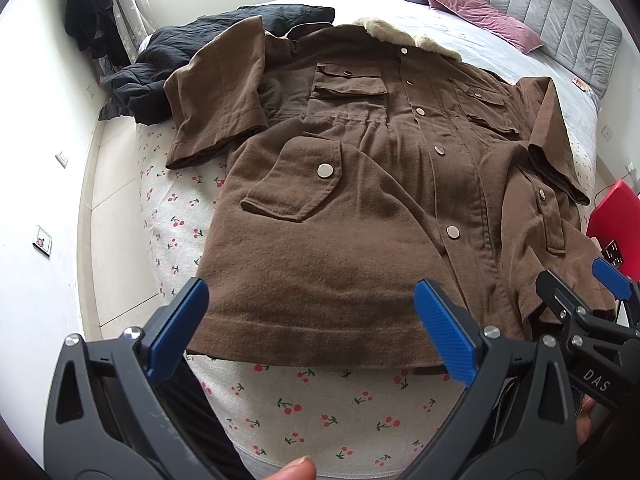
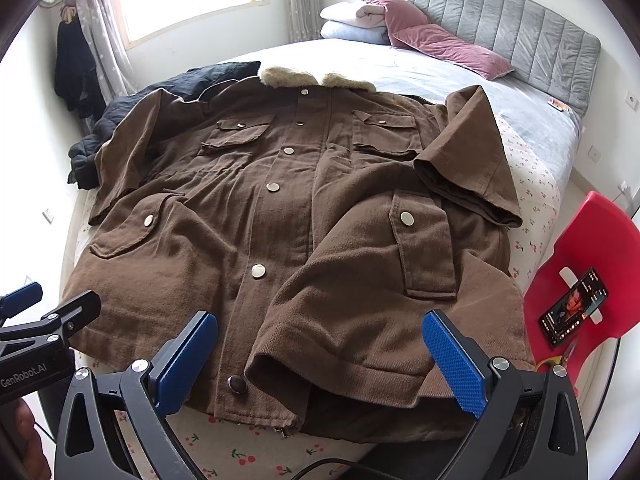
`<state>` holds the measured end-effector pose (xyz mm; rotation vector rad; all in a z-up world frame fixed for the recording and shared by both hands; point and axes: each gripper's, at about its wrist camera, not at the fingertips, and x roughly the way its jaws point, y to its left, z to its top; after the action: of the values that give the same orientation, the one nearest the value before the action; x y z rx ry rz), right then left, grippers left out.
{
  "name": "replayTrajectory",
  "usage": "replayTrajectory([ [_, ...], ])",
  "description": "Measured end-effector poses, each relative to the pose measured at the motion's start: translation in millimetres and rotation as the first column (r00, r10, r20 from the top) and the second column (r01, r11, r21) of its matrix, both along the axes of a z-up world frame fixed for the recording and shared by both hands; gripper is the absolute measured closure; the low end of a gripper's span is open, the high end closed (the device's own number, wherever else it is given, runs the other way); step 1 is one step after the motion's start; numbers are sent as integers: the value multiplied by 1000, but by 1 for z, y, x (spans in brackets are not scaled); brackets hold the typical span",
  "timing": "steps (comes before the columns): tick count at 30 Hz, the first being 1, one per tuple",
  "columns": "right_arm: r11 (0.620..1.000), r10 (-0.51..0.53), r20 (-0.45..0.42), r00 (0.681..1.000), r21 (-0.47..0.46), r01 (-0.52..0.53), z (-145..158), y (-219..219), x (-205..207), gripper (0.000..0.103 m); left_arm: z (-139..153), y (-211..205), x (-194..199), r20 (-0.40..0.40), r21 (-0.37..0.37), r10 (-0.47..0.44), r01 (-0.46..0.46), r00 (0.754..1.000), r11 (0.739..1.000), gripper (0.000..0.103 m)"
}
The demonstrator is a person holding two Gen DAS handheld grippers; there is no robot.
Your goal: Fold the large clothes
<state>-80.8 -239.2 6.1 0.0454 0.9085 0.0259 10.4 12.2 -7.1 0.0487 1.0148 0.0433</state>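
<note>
Both tongs (image 1: 312, 328) (image 2: 320, 360) gape over brown coat (image 2: 280, 208); black garment (image 1: 168, 60), seemingly quilted, beside it

One brown coat (image 2: 280, 208) lies spread across the bed (image 2: 532, 120), with one dark quilted garment (image 2: 120, 116) at the bed's far left edge and another dark garment (image 2: 74, 68) hanging by the curtain. The coat shows four flap pockets (image 2: 424, 248), two upper and two lower, and two sleeves (image 2: 472, 152), both folded inward. Two pink pillows (image 2: 448, 48) and two folded blankets (image 2: 352, 20) sit at the headboard end. One red chair (image 2: 588, 272) stands off the bed's right edge, carrying one phone (image 2: 574, 308). Two grippers are visible, the left gripper (image 1: 312, 332) and the right gripper (image 2: 320, 364), each with two blue pads (image 2: 454, 364) spread apart.
</note>
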Motion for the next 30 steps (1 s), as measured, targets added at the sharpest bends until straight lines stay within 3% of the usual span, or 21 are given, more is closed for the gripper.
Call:
replayTrajectory([
  [25, 998, 23, -10, 1000, -63, -24, 7, -5, 40, 0, 0, -10, 36, -2, 4, -30, 30, 1000, 1000, 1],
  [30, 997, 48, -6, 999, -67, -48, 12, -8, 55, 0, 3, -14, 47, 34, 1, -70, 70, 997, 998, 1],
])
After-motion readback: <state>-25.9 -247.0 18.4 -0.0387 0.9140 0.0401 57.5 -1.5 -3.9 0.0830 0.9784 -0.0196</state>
